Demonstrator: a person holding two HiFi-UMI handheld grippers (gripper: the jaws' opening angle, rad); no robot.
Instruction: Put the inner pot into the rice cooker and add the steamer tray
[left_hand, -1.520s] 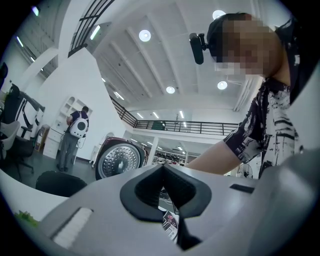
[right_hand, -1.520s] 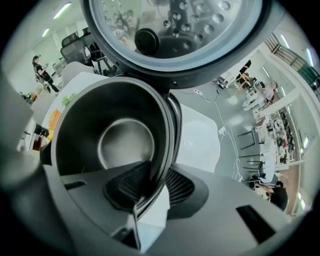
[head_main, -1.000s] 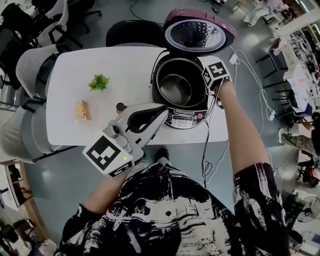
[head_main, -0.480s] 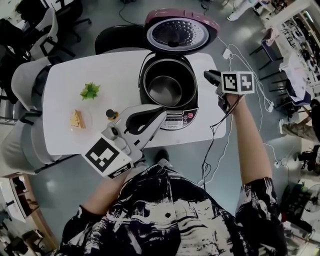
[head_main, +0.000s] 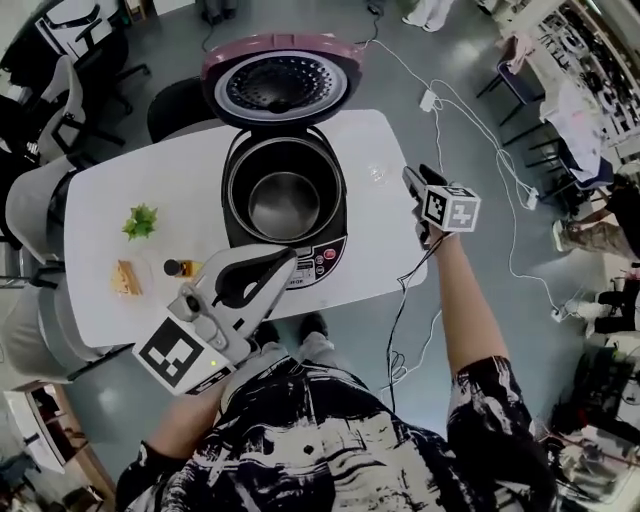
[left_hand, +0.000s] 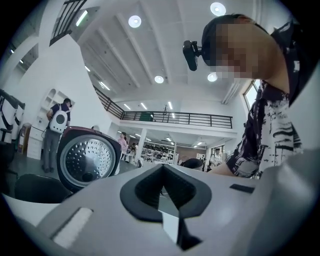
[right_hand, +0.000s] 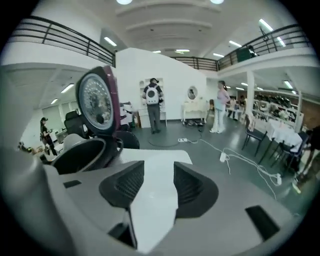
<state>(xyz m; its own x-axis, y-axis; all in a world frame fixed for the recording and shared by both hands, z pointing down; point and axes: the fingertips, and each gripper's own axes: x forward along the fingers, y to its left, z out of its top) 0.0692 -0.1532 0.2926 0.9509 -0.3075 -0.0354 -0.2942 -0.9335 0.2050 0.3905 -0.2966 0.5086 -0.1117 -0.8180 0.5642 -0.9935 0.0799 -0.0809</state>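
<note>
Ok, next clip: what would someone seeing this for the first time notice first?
The open rice cooker in the middle of the white table, its perforated lid flipped up behind and the shiny pot already inside. Then the marker-cubed grippers: the left gripper at the cooker's front, the right gripper over the table's right end, fingers just opened wider with nothing between.

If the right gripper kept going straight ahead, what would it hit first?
Probably the white table top, beside the rice cooker; the right gripper has just opened its fingers further, nothing between them.
</note>
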